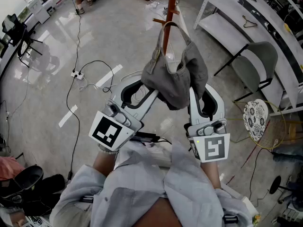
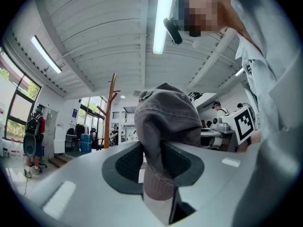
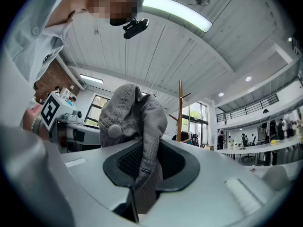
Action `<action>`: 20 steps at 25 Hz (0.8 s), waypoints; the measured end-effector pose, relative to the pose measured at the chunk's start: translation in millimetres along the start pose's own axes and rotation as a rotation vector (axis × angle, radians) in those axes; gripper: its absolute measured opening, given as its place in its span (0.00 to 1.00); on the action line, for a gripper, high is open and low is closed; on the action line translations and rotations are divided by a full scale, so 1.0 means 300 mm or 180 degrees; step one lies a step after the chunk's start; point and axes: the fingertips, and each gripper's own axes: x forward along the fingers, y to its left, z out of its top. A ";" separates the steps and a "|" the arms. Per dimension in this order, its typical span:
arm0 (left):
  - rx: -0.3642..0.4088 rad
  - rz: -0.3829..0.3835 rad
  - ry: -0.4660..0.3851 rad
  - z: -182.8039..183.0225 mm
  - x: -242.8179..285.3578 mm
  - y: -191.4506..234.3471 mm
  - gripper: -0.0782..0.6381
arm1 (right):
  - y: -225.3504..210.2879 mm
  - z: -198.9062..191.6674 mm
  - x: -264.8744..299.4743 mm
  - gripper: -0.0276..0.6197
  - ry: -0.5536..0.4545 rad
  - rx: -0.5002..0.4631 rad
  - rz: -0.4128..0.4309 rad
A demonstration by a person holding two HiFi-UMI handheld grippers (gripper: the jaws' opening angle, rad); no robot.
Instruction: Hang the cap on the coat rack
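Observation:
A grey cap (image 1: 176,79) hangs between my two grippers, in front of the brown wooden coat rack (image 1: 172,1). Its back strap (image 1: 171,28) loops up beside a peg (image 1: 161,21) of the rack; I cannot tell whether it touches. My left gripper (image 1: 142,86) is shut on a thick fold of the cap (image 2: 165,117) at its left side. On the cap's right side my right gripper (image 1: 198,90) is shut on the fabric (image 3: 135,115). In both gripper views the rack (image 2: 112,109) (image 3: 180,109) stands farther off behind the cap.
A grey folding chair (image 1: 255,60) and a white shelf unit (image 1: 236,30) stand right of the rack. A round patterned seat (image 1: 255,119) lies at the right. Black cables and a power strip (image 1: 77,74) run over the floor at the left, with white tape strips (image 1: 67,116).

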 end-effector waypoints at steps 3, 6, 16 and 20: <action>0.0008 0.0033 -0.0076 0.004 -0.001 0.001 0.27 | 0.002 -0.005 -0.008 0.16 -0.0004 -0.0004 -0.0007; 0.0013 -0.0030 0.0002 -0.008 -0.008 -0.010 0.28 | 0.006 -0.009 -0.011 0.16 -0.0001 0.0007 -0.0029; 0.0029 -0.0104 -0.0041 0.008 -0.065 0.015 0.27 | 0.067 0.002 -0.005 0.16 0.0004 0.0046 -0.0112; 0.0041 -0.0151 -0.0039 0.001 -0.052 0.018 0.27 | 0.061 -0.007 -0.004 0.16 0.0006 0.0039 -0.0177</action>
